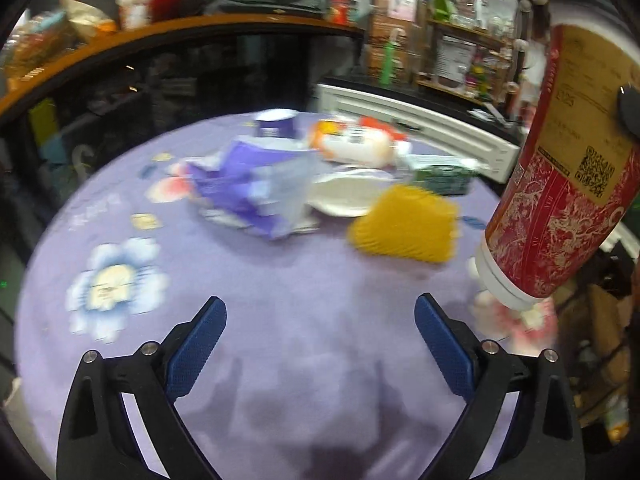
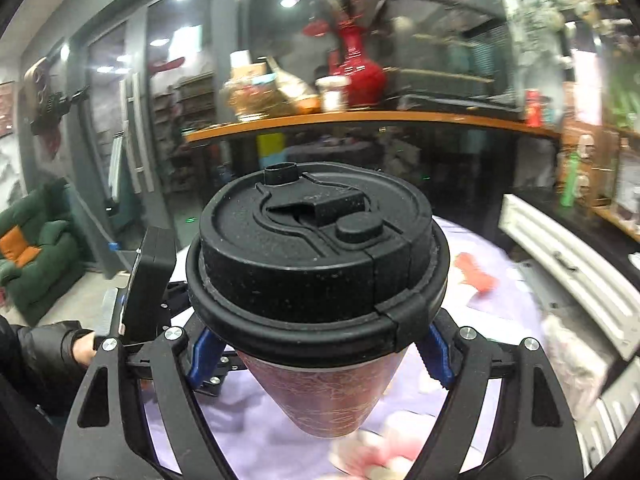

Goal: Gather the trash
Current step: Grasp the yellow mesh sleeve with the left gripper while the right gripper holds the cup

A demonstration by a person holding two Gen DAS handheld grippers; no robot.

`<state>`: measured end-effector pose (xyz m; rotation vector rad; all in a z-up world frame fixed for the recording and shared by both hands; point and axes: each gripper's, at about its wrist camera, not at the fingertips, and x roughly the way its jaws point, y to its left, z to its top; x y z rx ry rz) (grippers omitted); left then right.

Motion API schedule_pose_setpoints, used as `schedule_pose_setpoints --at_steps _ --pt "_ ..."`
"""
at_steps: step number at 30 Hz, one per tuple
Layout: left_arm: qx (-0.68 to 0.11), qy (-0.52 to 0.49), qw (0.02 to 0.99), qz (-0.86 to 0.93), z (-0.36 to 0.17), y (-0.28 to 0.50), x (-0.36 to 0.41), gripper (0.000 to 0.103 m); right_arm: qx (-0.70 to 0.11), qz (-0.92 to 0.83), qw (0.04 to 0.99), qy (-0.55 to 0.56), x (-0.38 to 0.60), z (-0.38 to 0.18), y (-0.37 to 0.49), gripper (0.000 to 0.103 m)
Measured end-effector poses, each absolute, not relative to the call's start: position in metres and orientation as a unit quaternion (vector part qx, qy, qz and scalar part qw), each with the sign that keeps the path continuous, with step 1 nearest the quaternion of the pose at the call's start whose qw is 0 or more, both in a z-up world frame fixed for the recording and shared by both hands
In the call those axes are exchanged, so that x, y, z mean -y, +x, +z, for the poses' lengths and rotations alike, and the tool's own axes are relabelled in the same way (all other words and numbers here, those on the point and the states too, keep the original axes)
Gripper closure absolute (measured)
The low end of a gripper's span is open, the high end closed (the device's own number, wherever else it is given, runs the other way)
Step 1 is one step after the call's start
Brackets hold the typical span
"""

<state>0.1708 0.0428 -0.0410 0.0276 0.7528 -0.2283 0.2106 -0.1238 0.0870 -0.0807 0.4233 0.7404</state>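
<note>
Lilac tablecloth (image 1: pixel 304 320), right fingers (image 2: pixel 436 360) grasping lidded paper cup (image 2: pixel 320 396), left fingers (image 1: pixel 200 344) released

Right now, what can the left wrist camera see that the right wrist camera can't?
Only the left wrist view shows the table's trash: a yellow ridged piece, a white plate, a crumpled purple wrapper, and the empty, open left tool.

Only the right wrist view shows the cup's black lid, the right tool clamped on the cup, and a green sofa.

Both show the red paper cup and the purple tablecloth.
</note>
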Motion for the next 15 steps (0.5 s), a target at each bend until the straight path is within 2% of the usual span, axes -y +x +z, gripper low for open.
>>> schedule_pose_setpoints --at_steps 11,15 --pt "-0.38 0.073 0.91 -0.148 -0.054 0.234 0.041 0.011 -0.229 0.257 0.939 -0.008 0.214 0.051 0.197 0.024" --pt "-0.422 -0.006 0.896 -0.138 -0.06 0.251 0.039 0.011 -0.247 0.235 0.94 0.013 0.238 0.032 0.192 0.023"
